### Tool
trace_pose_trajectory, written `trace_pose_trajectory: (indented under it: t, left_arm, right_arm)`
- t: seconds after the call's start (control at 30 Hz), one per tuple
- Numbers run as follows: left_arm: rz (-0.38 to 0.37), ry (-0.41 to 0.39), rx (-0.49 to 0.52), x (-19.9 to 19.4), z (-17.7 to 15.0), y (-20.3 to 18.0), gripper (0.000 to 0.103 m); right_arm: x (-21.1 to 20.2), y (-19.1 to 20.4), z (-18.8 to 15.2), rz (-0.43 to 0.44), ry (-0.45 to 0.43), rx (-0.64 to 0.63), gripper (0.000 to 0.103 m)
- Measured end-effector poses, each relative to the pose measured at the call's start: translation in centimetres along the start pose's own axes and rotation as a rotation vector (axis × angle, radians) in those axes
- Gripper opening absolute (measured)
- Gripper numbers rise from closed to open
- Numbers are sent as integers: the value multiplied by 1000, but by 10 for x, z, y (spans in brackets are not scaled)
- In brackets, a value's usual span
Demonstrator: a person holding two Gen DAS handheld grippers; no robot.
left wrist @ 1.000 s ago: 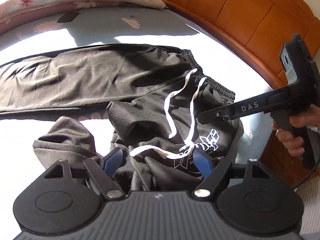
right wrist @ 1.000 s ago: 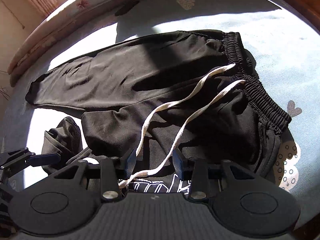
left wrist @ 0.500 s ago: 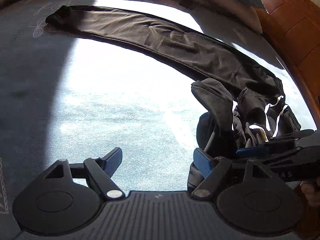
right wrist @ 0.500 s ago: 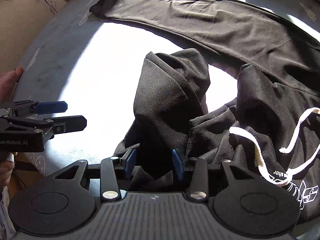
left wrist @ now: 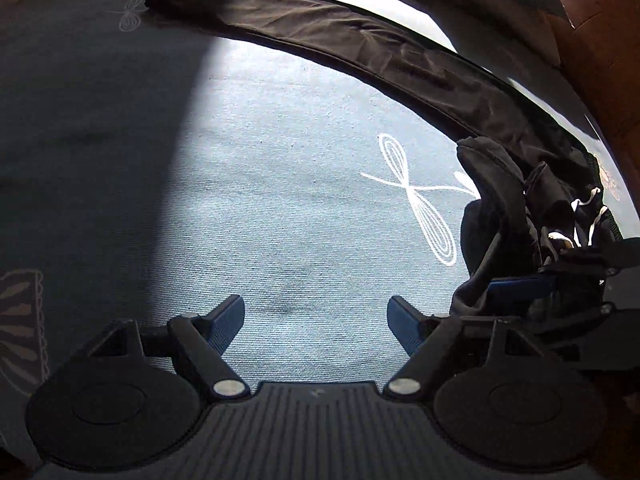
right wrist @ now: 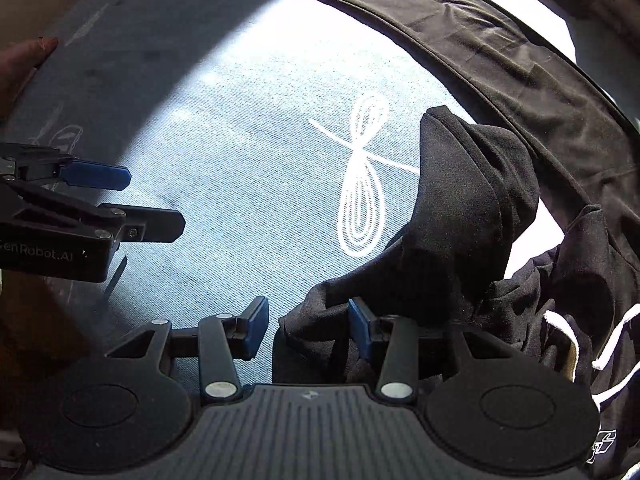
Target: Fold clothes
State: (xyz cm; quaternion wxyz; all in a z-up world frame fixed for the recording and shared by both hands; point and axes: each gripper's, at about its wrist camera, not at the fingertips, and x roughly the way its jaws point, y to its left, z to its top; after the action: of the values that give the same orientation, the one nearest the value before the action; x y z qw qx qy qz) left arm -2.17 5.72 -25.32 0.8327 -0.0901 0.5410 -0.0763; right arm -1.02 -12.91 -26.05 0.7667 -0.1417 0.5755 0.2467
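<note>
Two grippers, 1 pair of trousers (right wrist: 500,92). Left gripper (left wrist: 316,320): low over the sheet (left wrist: 280,200), jaws spread wide, nothing between them. Right gripper (right wrist: 308,326): level w/ the sheet, jaws apart, bunched trouser leg (right wrist: 472,200) lying partly between them, not clamped. One leg lies flat, long axis diagonal beyond the dragonfly print (right wrist: 360,184); bunched leg sits right of print. Drawstring (right wrist: 608,344) furthest right.

Ahead of your left gripper (left wrist: 316,322) the bedsheet (left wrist: 280,200) lies bare, free to pass. To your right the bunched trousers (right wrist: 472,208) heap up; their straight leg (left wrist: 360,52) bars the far side.
</note>
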Motion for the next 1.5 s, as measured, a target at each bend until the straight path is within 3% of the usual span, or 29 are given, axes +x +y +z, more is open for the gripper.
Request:
trace_pose_trajectory:
  t: [0.23,0.43,0.7,0.83,1.1,1.27,1.37,1.5]
  left_arm:
    - [47,-21,-1,-2,4,9,78]
    - [51,-15,-7,-1,6,7,78]
    - [20,9,62,8,13,-25,78]
    - [-36,20,112,15,18,-53,78]
    - [-188,66,220,38,26,-125,78]
    - [-265,89,284,60,32,-174,78]
    - [-302,100,323,71,35,-202,78]
    - [-351,105,355,86,39,-235,78]
  right_arm:
    - [0,20,19,-43,-96,-165,49]
    - [24,7,31,-152,-5,-140,49]
    - [6,-52,-22,-273,103,-98,49]
    - [-8,-84,-46,-318,117,-38,49]
    - [-24,-138,-75,-311,92,98,49]
    - [-36,-183,-100,-264,74,249,51]
    - [-44,-214,-119,-251,65,354,61]
    - [-50,-257,-149,-249,61,504,62]
